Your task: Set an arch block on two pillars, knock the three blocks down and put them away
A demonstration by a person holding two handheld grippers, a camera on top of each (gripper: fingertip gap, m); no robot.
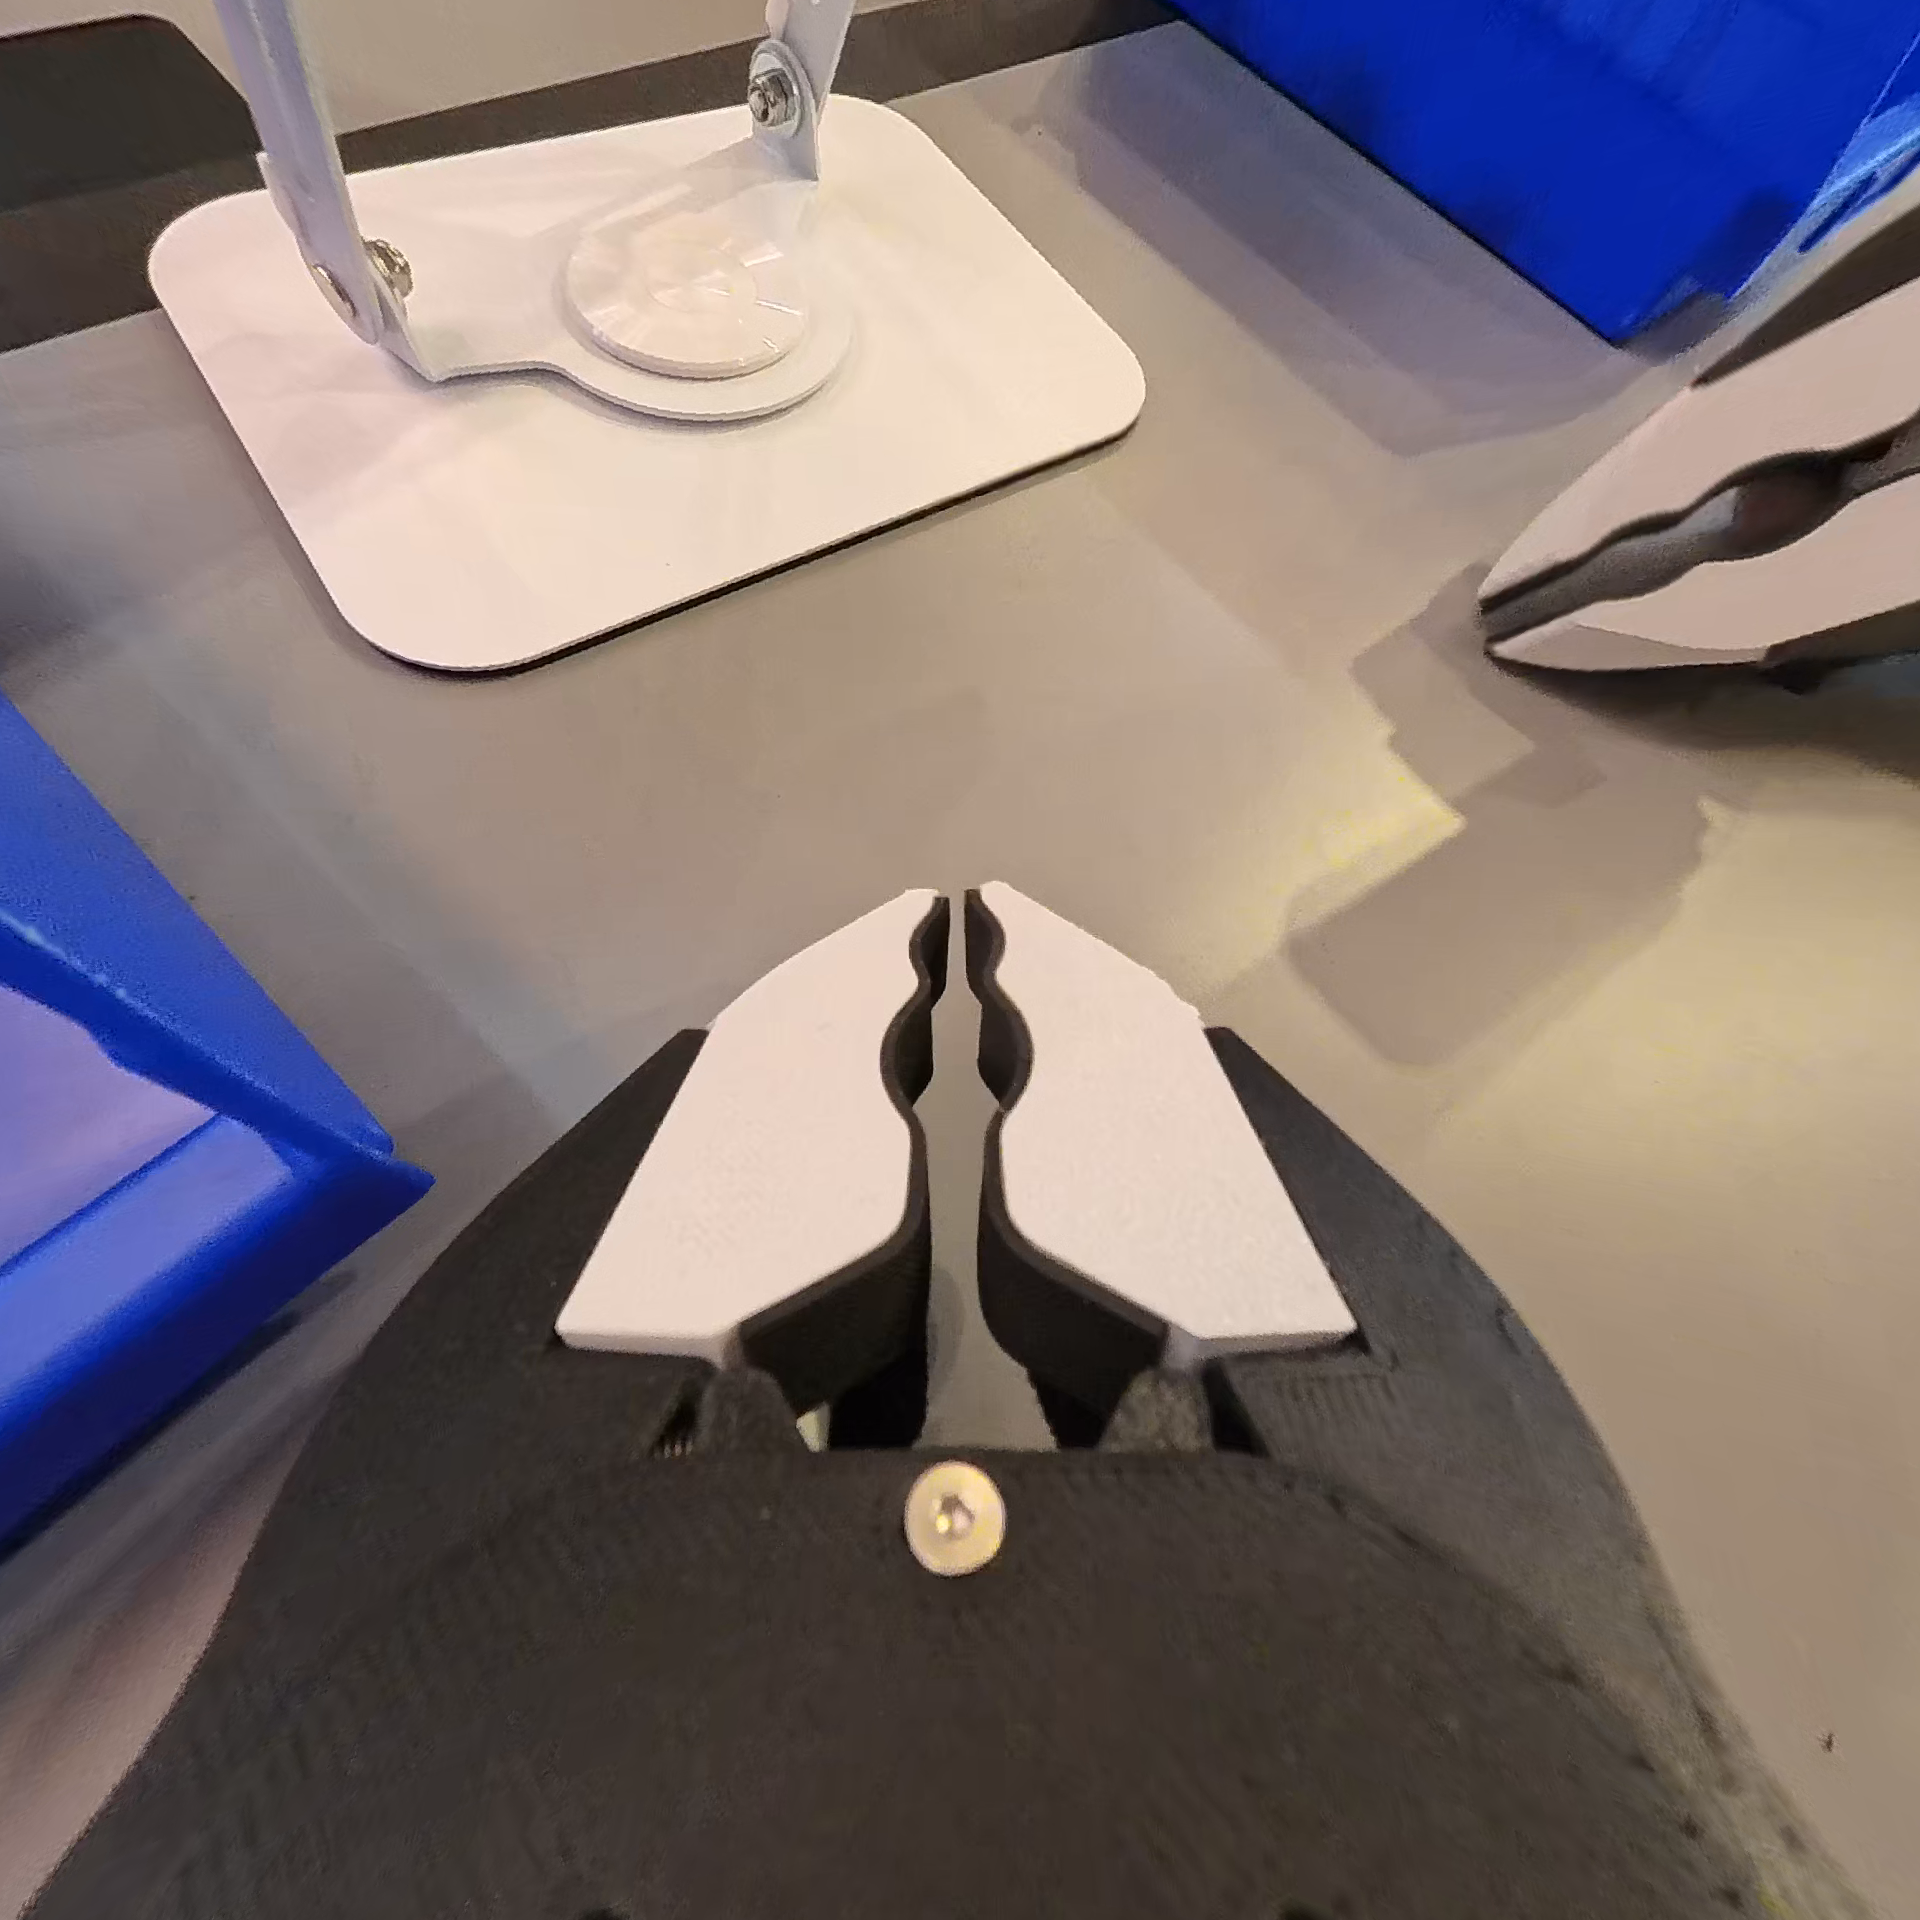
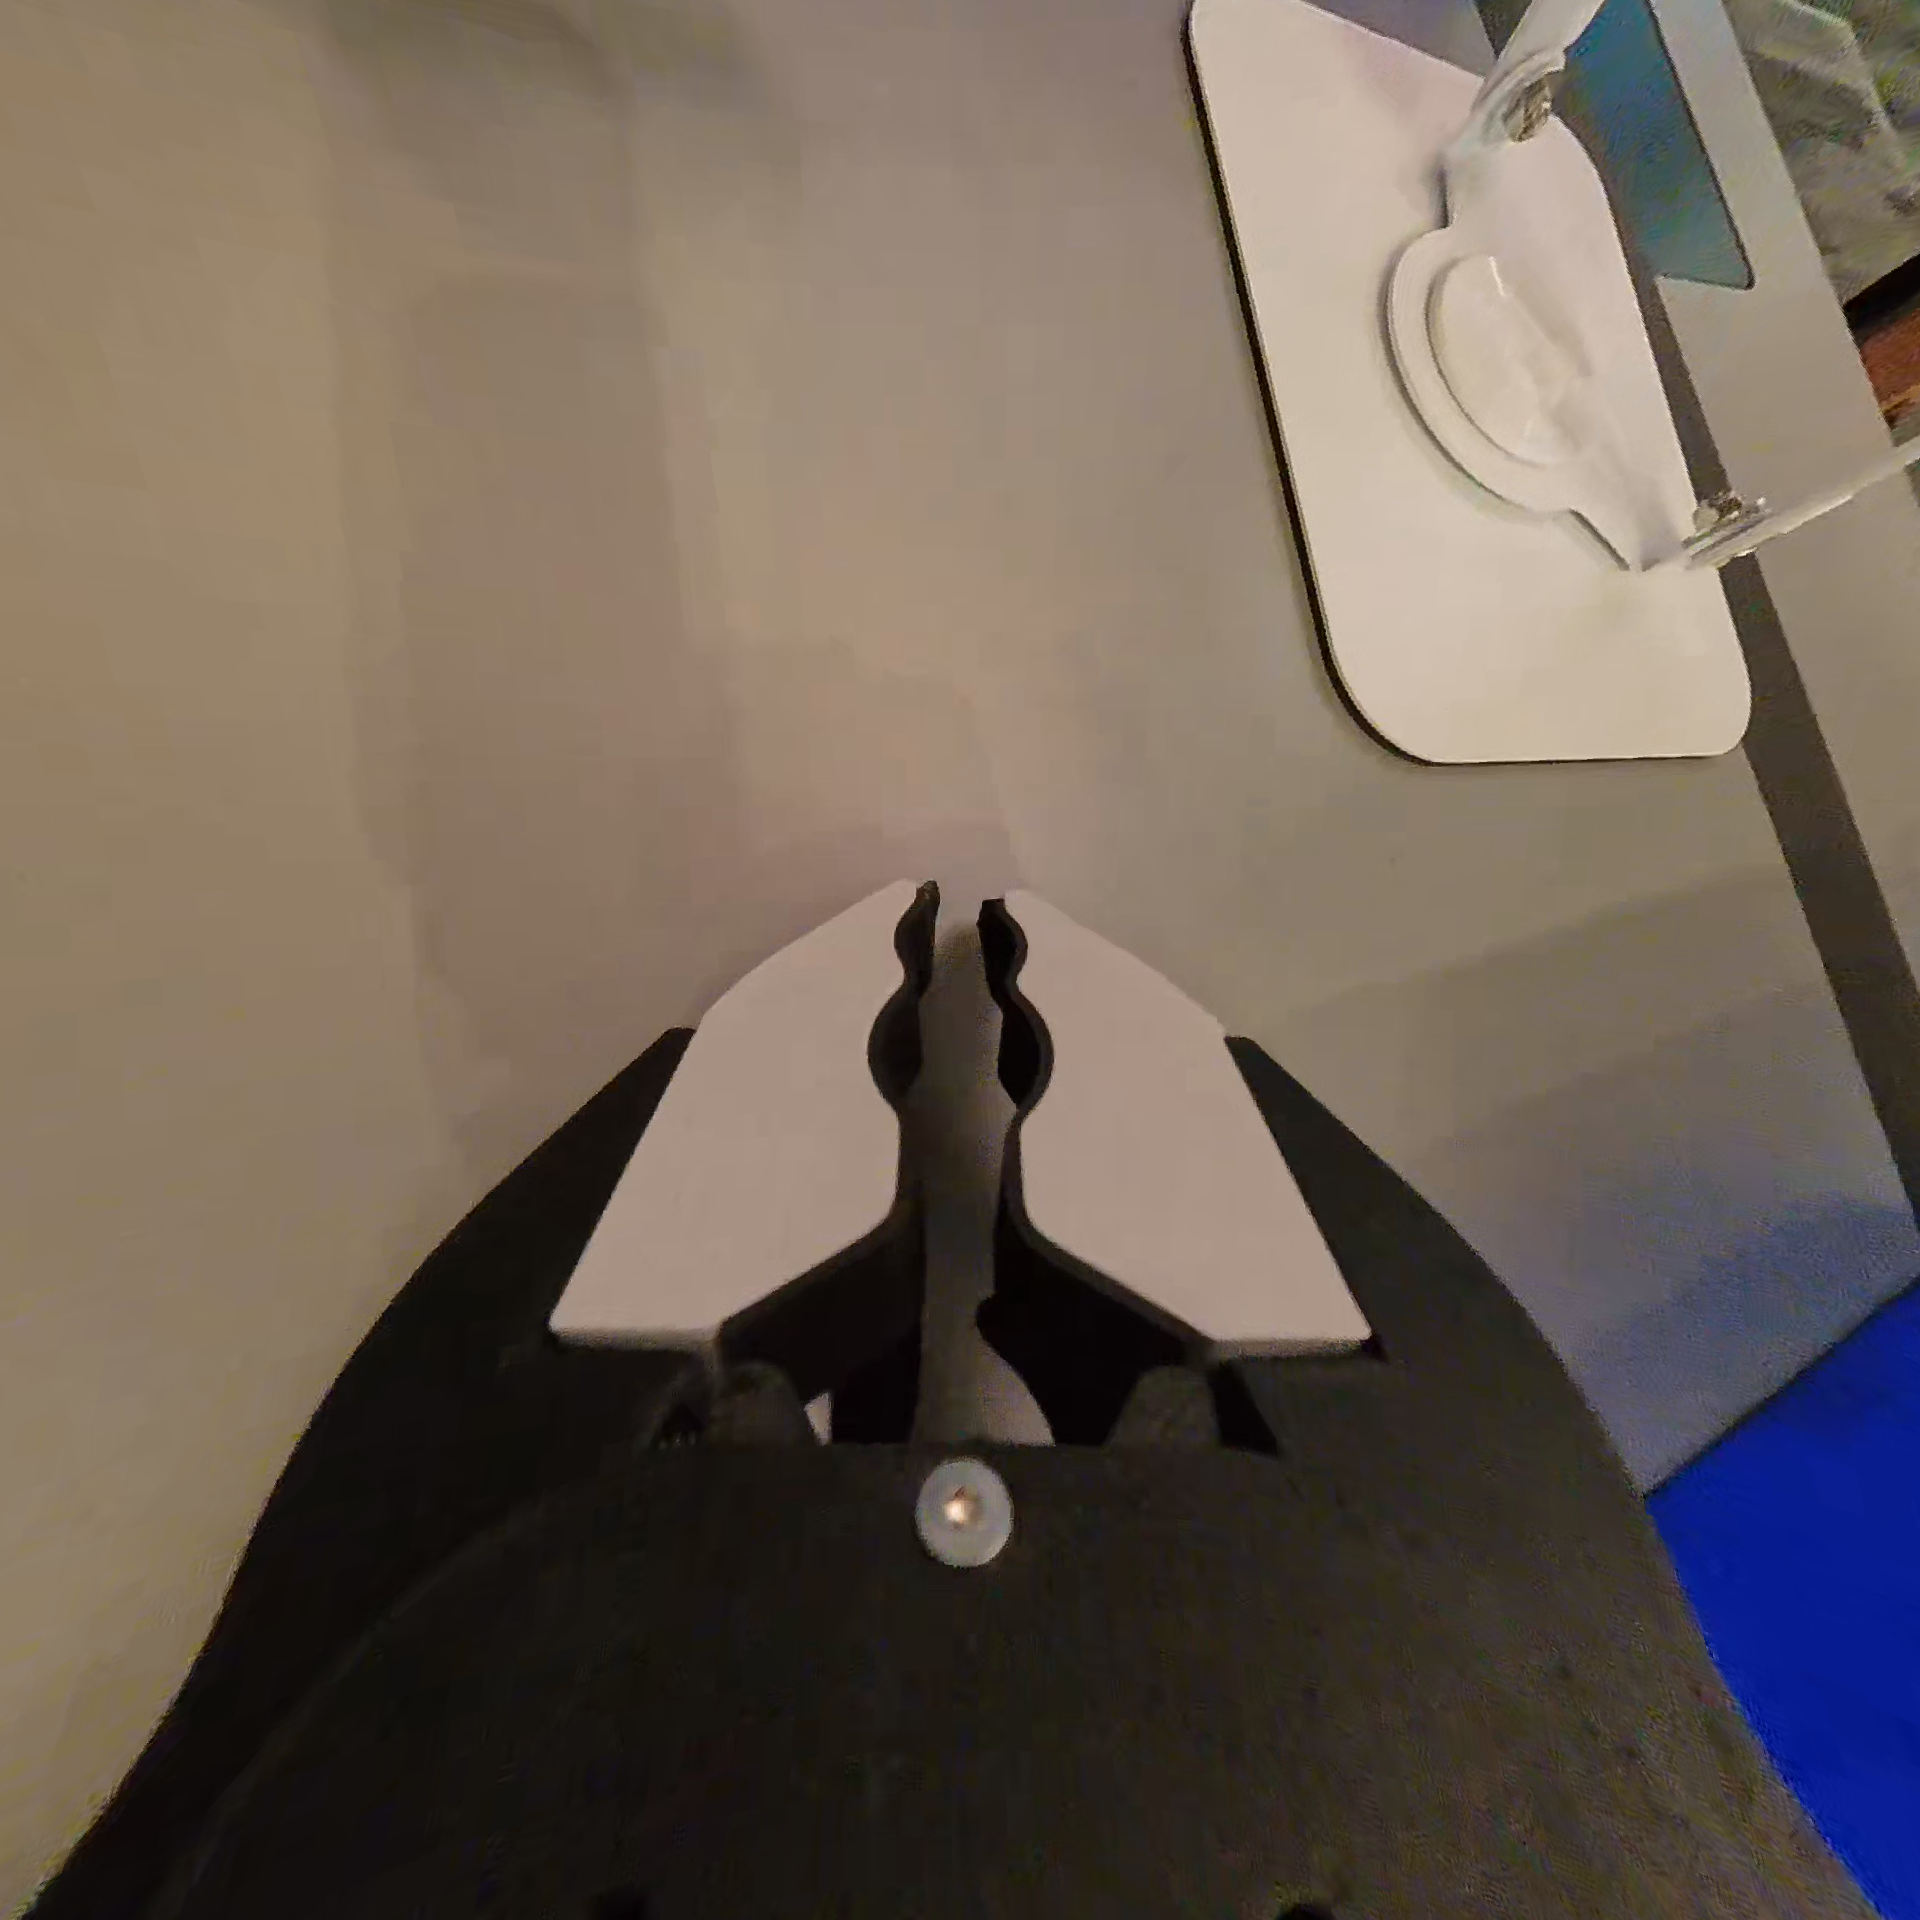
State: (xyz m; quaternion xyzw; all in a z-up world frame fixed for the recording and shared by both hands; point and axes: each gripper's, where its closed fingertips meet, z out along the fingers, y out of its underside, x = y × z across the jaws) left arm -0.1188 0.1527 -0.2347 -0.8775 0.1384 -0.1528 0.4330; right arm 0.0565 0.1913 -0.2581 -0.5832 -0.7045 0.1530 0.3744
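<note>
No arch block or pillar shows in either view. My left gripper (image 1: 957,896) is shut and empty, held over bare grey table. My right gripper (image 2: 959,896) is shut and empty too, its tips only a sliver apart, over bare table. The right gripper also shows in the left wrist view (image 1: 1496,621) at the right edge, shut, its tips low near the table. A blue bin (image 1: 187,1101) lies at the left of the left gripper, and I cannot see its contents. Another blue bin (image 1: 1558,135) stands at the far right, behind the right gripper.
A white stand base (image 1: 644,416) with a white hinged arm sits at the back of the grey table; it also shows in the right wrist view (image 2: 1455,436) at the upper right. A blue bin edge (image 2: 1808,1579) shows at the lower right. The table's dark edge (image 2: 1829,852) runs there. My hands' fingertips stand some 20 cm from each other.
</note>
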